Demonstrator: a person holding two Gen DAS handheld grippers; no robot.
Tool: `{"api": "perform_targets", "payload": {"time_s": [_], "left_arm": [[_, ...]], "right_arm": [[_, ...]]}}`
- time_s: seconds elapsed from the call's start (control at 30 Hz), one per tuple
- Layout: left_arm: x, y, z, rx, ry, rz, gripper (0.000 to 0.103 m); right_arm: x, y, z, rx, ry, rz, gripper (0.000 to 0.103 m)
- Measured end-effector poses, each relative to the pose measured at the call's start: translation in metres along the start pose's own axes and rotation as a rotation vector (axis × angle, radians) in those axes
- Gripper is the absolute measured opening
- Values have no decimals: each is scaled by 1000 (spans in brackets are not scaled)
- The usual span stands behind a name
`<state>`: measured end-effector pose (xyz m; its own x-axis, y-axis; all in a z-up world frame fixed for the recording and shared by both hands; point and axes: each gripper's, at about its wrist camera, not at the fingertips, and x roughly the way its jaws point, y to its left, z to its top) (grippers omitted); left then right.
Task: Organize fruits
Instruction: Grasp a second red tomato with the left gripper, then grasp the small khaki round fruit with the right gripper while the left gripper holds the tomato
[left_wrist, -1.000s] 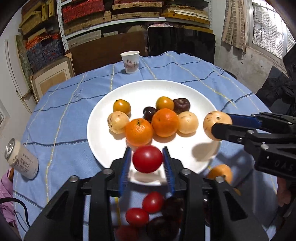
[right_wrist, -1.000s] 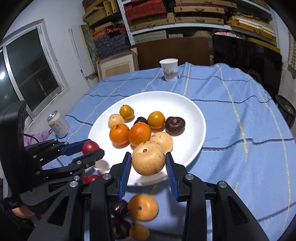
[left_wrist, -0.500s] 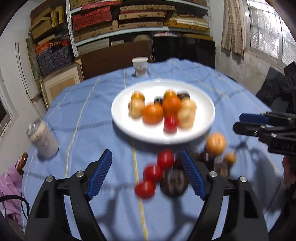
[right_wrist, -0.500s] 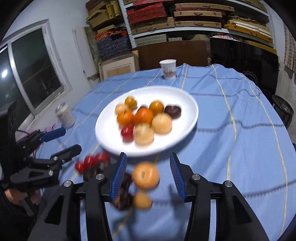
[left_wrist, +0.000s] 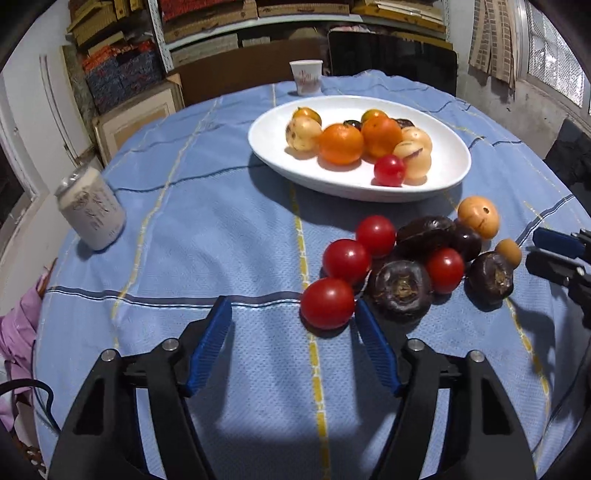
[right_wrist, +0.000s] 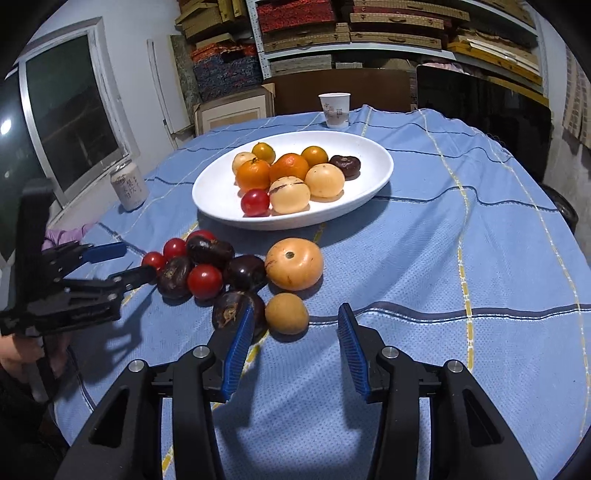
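Loose fruit lies on the worktop (left_wrist: 221, 229) in one cluster just in front of the white plate (left_wrist: 266, 147), on its near-rim side. I count 10 pcs: 4 red tomatoes, 4 dark purple fruits, 1 large orange-tan fruit (right_wrist: 294, 263) and 1 small tan fruit (right_wrist: 286, 314).

On the plate I count 9 pcs: 2 tangerines, 2 small orange fruits, 3 pale yellow fruits, 1 red tomato (left_wrist: 389, 170) and 2 dark fruits. The second dark one is mostly hidden, so that count is approx.

Step in hand, my judgement: pick approach, both units, for transfer of the cluster to the plate. Approx. half the job remains.

Left gripper (left_wrist: 290, 314): fingers at mid width and closing. They clamp nothing. The nearest tomato (left_wrist: 327, 302), the cluster pc farthest from the plate, sits between the tips, against the right-hand finger.

Right gripper (right_wrist: 296, 312): fingers fairly narrow and empty. The small tan fruit sits just ahead of the tips, offset toward the left-hand finger, with a dark fruit (right_wrist: 238, 314) touching it.

Next move req., est.:
1. Centre each target between the fingers before closing.
2. Grip light. Tomatoes look soft and all pcs are round, so roll-off is likely.
3. Keep neighbours clear of the finger tips.

Also present: 1 paper cup (right_wrist: 334, 109) behind the plate, 1 can (right_wrist: 129, 186) to its window side.
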<state>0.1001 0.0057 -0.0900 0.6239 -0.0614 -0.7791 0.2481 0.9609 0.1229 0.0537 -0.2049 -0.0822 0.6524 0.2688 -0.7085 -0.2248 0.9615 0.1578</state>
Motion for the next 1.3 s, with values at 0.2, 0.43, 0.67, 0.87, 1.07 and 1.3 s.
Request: {"api": "perform_targets", "payload": {"time_s": [0.2, 0.43, 0.67, 0.87, 1.07, 1.3], "left_arm": [[9, -14, 2, 46, 28, -31, 35], [2, -18, 1, 47, 7, -112, 29], [6, 8, 1, -98, 16, -145, 29], [0, 0, 2, -56, -15, -121, 29], [1, 1, 2, -60, -11, -127, 29], [1, 2, 1, -59, -9, -125, 29]], "right_arm": [[2, -2, 0, 13, 13, 3, 48], [8, -2, -2, 8, 46, -2, 48], [17, 3, 9, 11, 67, -7, 48], [19, -5, 11, 57, 85, -25, 48], [12, -9, 8, -5, 96, -95, 46], [23, 15, 4, -144, 122, -120, 44]]}}
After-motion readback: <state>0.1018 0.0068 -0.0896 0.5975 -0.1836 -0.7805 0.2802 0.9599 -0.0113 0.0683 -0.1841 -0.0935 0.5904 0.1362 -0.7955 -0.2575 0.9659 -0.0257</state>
